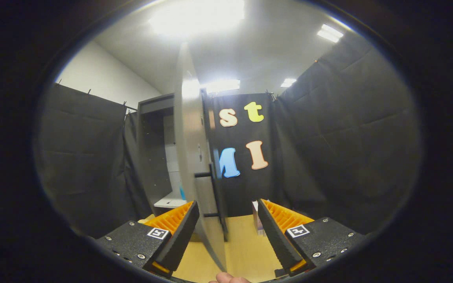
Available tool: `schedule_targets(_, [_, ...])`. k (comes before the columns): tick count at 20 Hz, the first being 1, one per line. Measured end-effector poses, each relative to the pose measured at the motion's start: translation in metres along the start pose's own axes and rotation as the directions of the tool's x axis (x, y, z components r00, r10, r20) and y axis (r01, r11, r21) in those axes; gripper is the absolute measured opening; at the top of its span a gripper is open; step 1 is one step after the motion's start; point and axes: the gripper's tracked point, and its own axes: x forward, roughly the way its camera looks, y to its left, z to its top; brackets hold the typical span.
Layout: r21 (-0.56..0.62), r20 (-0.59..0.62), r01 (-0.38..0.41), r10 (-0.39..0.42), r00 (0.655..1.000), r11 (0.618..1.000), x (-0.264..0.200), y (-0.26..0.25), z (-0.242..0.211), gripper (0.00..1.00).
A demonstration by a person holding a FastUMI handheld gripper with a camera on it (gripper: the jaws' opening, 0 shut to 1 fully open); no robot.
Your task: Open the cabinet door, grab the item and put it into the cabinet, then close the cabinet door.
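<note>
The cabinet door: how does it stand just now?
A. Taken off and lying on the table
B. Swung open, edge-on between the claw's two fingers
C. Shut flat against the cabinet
B: the cabinet door stands swung out, edge-on, with its dark handle facing the open claw, and the cabinet interior shows beside it.

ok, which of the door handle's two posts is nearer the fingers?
The lower post, level with the open gripper's fingertips; the upper post sits well above them.
</note>
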Motion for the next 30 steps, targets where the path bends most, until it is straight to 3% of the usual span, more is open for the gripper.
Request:
schedule_targets(4, [0.037, -0.071, -0.053, 0.055, 0.996, 0.998, 0.035, -0.013, -0.018, 0.95])
schedule_targets(9, [-0.003, -0.050, -0.099, 0.099, 0.994, 0.995, 0.063, -0.007, -0.020, 0.95])
schedule_targets(19, [0.056, -0.068, -0.159, 0.163, 0.984, 0.986, 0.058, 0.031, -0.028, 0.93])
schedule_targets(30, [0.014, -0.094, -0.206, 0.207, 0.974, 0.978, 0.060, 0.105, -0.034, 0.93])
